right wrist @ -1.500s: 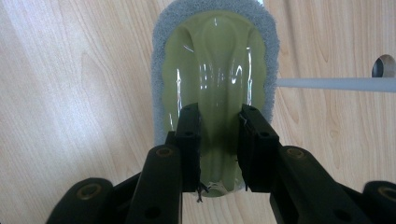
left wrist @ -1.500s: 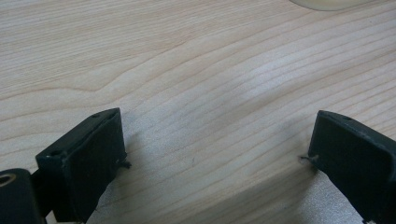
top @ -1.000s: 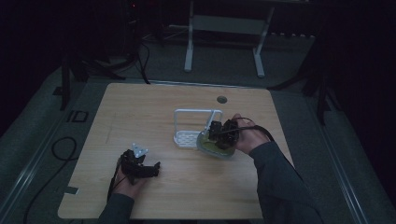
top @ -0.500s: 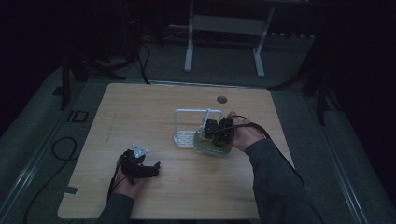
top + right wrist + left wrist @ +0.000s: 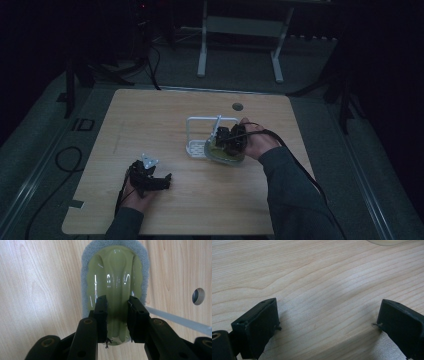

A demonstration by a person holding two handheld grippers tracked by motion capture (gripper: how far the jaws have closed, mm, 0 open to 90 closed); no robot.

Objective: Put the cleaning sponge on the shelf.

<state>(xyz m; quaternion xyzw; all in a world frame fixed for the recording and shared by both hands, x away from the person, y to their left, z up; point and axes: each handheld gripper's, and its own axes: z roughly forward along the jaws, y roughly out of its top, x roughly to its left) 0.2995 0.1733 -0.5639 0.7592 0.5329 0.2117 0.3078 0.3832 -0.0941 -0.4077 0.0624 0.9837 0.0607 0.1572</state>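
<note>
Rack (image 5: 200,135) mid-table (image 5: 150,115); scrubber (image 5: 225,152) touching its right; hole (image 5: 237,106) behind.

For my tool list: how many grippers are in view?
2. The left gripper is open at the table's front left; the right gripper, mid-table, is shut on a green scrubber beside a rack.

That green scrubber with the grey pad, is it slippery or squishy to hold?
The scrubber probably has a stiff, slick top: its green handle is glossy and mirrors the lights, so the right hand-held gripper, shut on its raised ridge, might slide. The fuzzy grey pad around its edge looks soft and likely drags on the table rather than glides.
</note>
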